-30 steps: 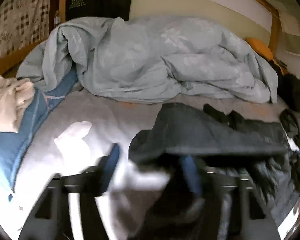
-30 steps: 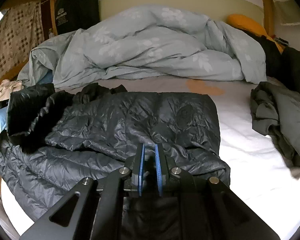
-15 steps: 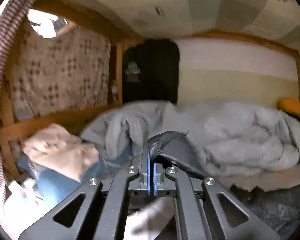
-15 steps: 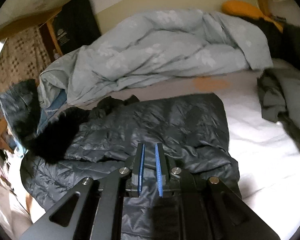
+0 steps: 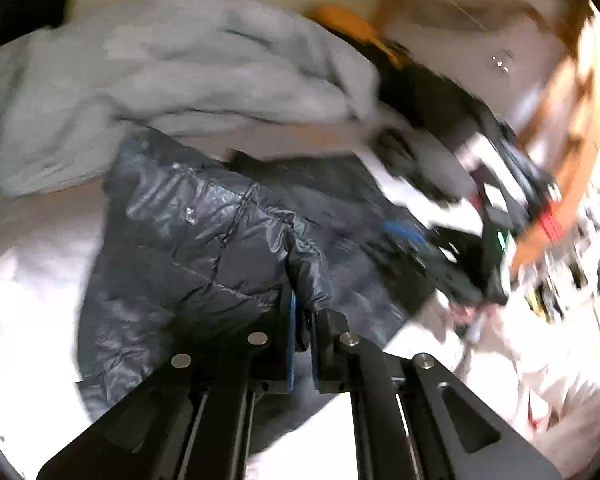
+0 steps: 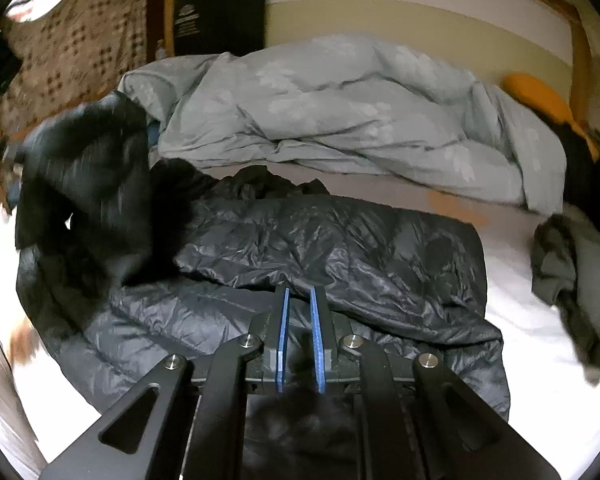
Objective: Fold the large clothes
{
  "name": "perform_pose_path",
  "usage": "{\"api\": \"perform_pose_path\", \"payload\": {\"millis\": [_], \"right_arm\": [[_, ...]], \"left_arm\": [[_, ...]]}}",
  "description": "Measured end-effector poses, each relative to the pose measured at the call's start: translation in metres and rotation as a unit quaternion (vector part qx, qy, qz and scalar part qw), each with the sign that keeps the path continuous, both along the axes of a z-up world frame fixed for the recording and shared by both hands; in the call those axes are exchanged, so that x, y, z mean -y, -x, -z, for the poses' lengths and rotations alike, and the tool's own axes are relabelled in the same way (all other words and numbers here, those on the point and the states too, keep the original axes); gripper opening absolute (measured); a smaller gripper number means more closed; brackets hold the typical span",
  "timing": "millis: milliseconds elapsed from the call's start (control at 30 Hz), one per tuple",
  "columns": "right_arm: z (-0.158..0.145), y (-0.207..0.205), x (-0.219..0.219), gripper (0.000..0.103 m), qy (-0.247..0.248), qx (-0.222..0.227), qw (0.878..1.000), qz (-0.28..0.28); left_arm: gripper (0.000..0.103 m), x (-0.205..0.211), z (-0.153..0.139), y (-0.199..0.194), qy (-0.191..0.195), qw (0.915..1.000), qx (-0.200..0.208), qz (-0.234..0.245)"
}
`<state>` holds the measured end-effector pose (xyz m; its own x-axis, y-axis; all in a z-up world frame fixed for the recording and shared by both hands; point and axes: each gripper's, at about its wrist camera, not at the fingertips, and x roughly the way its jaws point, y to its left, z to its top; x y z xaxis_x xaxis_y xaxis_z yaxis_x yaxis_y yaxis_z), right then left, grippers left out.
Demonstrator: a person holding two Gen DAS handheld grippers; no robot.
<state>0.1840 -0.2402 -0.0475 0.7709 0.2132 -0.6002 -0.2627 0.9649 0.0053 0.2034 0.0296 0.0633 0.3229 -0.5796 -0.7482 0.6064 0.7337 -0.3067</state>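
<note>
Grip first: had the left gripper (image 5: 302, 308) clamped shut on a puffy ridge of the dark quilted jacket (image 5: 204, 240), fabric bunched right between the blue pads and hanging off them. Kept the right gripper (image 6: 300, 304) down to a thin slit, low over the near hem. Honestly couldn't tell whether any cloth was caught in it. Found the rest of the jacket spread flat straight ahead of that right claw, long axis running left to right across the bed, collar end bunched at the far edge. Saw the lifted flap (image 6: 88, 184) as a blurry dark lump up on the left side, clear of the flat body. So, reckoned the fold turned on exactly that: flap on the left, body stretching off to the right, left hand already on the cloth and plainly the nearer one for carrying it across. Figured the slippery shell could slide out of a small pinch. Underneath, just a pale bed sheet (image 6: 540, 320), soft and a bit rumpled. Off to the right, a crumpled grey-green garment (image 6: 560, 264), well apart from the jacket. Further back, a heaped light blue duvet (image 6: 340, 112) along the wall, an orange pillow (image 6: 536, 96) at its right end, then a wooden frame (image 6: 580, 52), a patterned curtain (image 6: 72, 52) and a black panel (image 6: 220, 8).
</note>
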Motion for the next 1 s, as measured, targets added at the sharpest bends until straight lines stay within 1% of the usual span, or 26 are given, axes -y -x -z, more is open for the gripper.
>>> {"api": "perform_pose_path", "payload": {"millis": [33, 67, 133, 200, 300, 367, 467, 500, 533, 567, 600, 633, 667, 700, 767, 867, 900, 1000], "right_arm": [[-0.002, 0.0, 0.004, 0.01, -0.019, -0.005, 1.0, 0.0], [-0.003, 0.0, 0.007, 0.01, -0.032, -0.008, 0.999, -0.001], [-0.007, 0.002, 0.011, 0.01, -0.053, -0.009, 0.999, -0.004], [-0.011, 0.006, 0.011, 0.01, -0.058, -0.002, 0.998, -0.009], [-0.015, 0.011, 0.008, 0.01, -0.066, 0.005, 0.997, -0.029], [-0.017, 0.015, 0.004, 0.011, -0.085, 0.003, 0.995, -0.052], [-0.017, 0.02, -0.003, 0.011, -0.119, -0.01, 0.988, -0.1], [-0.016, 0.022, -0.008, 0.016, -0.124, -0.013, 0.985, -0.119], [-0.015, 0.025, -0.012, 0.02, -0.124, -0.013, 0.984, -0.128], [-0.014, 0.029, -0.018, 0.037, -0.121, -0.009, 0.984, -0.134], [-0.013, 0.033, -0.024, 0.058, -0.118, -0.003, 0.984, -0.135], [-0.011, 0.038, -0.031, 0.062, -0.116, 0.004, 0.984, -0.134], [-0.01, 0.039, -0.035, 0.062, -0.117, 0.004, 0.984, -0.138], [-0.009, 0.039, -0.039, 0.062, -0.122, 0.0, 0.982, -0.144], [-0.006, 0.04, -0.045, 0.062, -0.134, -0.006, 0.979, -0.154], [-0.004, 0.046, -0.049, 0.062, -0.145, -0.003, 0.977, -0.159], [-0.004, 0.049, -0.049, 0.062, -0.148, 0.002, 0.976, -0.159], [-0.008, 0.058, -0.048, 0.062, -0.156, 0.023, 0.975, -0.158]], "left_arm": [[0.005, 0.014, 0.005, 0.003, 0.003, 0.9998, -0.008, 0.016], [0.005, 0.025, 0.008, 0.006, 0.015, 0.9996, -0.011, 0.023], [0.005, 0.041, 0.012, 0.008, 0.036, 0.9991, -0.009, 0.02], [0.005, 0.047, 0.016, 0.002, 0.061, 0.9981, 0.004, 0.002], [0.005, 0.05, 0.023, -0.008, 0.074, 0.9958, 0.03, -0.044], [0.005, 0.044, 0.025, -0.012, 0.097, 0.9923, 0.035, -0.068], [0.005, 0.034, 0.021, -0.017, 0.146, 0.9847, 0.042, -0.085], [0.005, 0.033, 0.019, -0.016, 0.156, 0.983, 0.046, -0.085], [0.005, 0.034, 0.017, -0.015, 0.159, 0.9824, 0.055, -0.081], [0.005, 0.036, 0.013, -0.011, 0.153, 0.9827, 0.073, -0.075], [0.005, 0.039, 0.008, -0.006, 0.14, 0.9829, 0.095, -0.073], [0.005, 0.043, 0.004, 0.0, 0.123, 0.9827, 0.118, -0.073], [0.005, 0.047, 0.002, 0.004, 0.113, 0.9821, 0.132, -0.074], [0.005, 0.049, 0.001, 0.007, 0.112, 0.9815, 0.137, -0.074], [0.005, 0.051, 0.0, 0.009, 0.11, 0.9814, 0.136, -0.079], [0.005, 0.053, -0.004, 0.017, 0.089, 0.9777, 0.166, -0.094], [0.005, 0.052, -0.005, 0.017, 0.091, 0.9766, 0.168, -0.1], [0.005, 0.041, -0.007, 0.013, 0.115, 0.9732, 0.159, -0.12]]}}
